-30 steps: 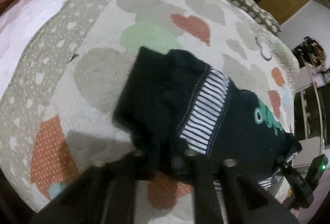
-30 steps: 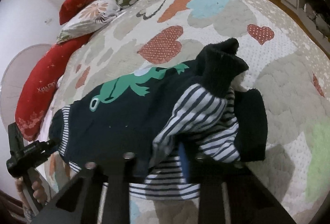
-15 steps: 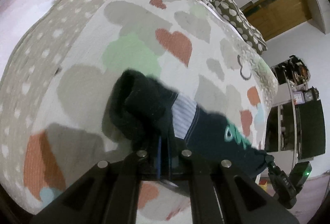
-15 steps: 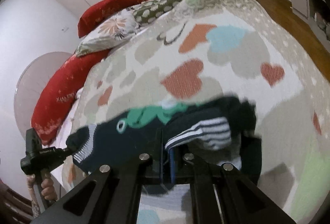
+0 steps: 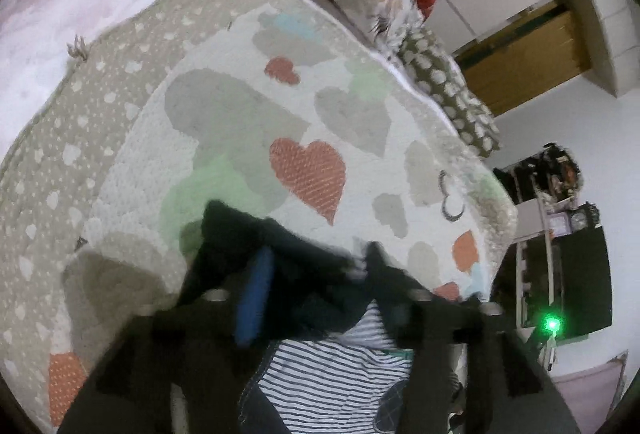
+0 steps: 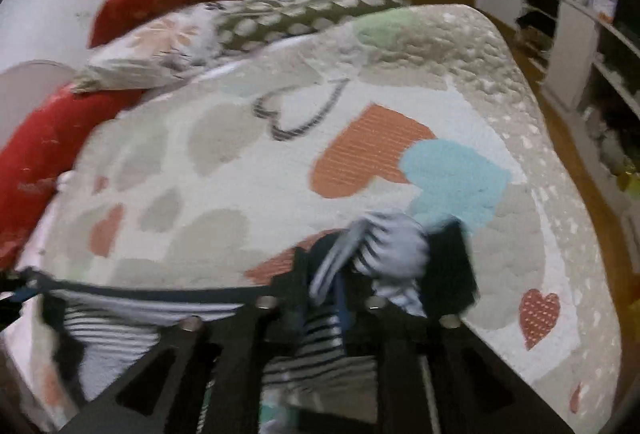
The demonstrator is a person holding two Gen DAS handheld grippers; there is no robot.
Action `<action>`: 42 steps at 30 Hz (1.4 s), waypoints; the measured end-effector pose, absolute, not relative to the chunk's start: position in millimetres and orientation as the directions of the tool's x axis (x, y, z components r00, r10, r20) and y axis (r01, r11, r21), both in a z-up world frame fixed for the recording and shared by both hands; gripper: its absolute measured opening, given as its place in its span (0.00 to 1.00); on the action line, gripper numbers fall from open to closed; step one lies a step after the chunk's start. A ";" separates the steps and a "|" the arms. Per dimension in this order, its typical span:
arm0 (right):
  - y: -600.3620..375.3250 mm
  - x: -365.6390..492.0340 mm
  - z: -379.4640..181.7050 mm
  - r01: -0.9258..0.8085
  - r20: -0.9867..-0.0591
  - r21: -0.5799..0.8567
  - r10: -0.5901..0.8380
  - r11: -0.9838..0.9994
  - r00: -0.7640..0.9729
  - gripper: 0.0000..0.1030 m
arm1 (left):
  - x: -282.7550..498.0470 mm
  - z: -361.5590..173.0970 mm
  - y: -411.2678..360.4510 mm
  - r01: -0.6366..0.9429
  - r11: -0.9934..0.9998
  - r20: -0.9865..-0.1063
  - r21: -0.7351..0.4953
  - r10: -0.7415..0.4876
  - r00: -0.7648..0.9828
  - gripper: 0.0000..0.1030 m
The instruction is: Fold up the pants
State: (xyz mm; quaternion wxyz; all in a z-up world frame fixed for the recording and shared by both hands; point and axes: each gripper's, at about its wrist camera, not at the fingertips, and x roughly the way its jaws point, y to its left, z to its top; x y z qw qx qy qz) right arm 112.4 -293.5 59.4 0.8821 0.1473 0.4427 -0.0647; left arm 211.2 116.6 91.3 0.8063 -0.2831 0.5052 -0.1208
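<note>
The pants are dark navy with black-and-white striped panels. In the left wrist view they [image 5: 324, 374] hang below and between my fingers, lifted off the bed. My left gripper [image 5: 316, 282] is shut on a dark cuff end of the pants; a blue pad [image 5: 254, 298] shows beside the cloth. In the right wrist view my right gripper [image 6: 340, 290] is shut on the striped end of the pants [image 6: 384, 246], which stretch left as a taut band toward the other gripper. Both views are blurred by motion.
The bed has a quilt with coloured hearts [image 5: 308, 170] [image 6: 372, 150]. Red and patterned pillows [image 6: 176, 34] lie at its head. A pink blanket [image 5: 48, 34] lies at the far left. Shelving [image 6: 592, 46] and wooden floor lie beyond the bed's right side.
Both grippers have lifted the pants off the quilt and raised them; the cloth now hangs stretched between them, and more of the room shows beyond the bed.
</note>
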 end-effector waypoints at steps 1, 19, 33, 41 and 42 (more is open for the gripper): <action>-299.4 109.2 58.2 0.262 -0.794 0.225 0.021 0.938 0.607 0.40 | 209.8 97.0 120.5 -0.092 0.822 -0.744 -0.562 -0.454 0.490 0.68; -340.9 -63.3 48.6 0.326 -0.745 0.362 0.061 0.873 0.664 0.69 | 120.3 20.9 126.3 -0.068 0.896 -0.842 -0.438 -0.383 0.379 0.87; -320.7 -79.5 31.1 0.250 -0.739 0.457 0.208 0.854 0.640 0.14 | 73.2 67.9 122.3 -0.021 0.939 -0.858 -0.345 -0.306 0.412 0.07; -318.1 -103.9 18.8 0.253 -0.773 0.427 0.206 0.868 0.600 0.17 | 45.9 36.7 126.1 -0.095 0.958 -0.911 -0.271 -0.223 0.346 0.21; -319.0 -104.6 15.9 0.258 -0.778 0.427 0.206 0.867 0.594 0.18 | 41.8 32.7 130.2 -0.105 0.951 -0.909 -0.292 -0.241 0.341 0.23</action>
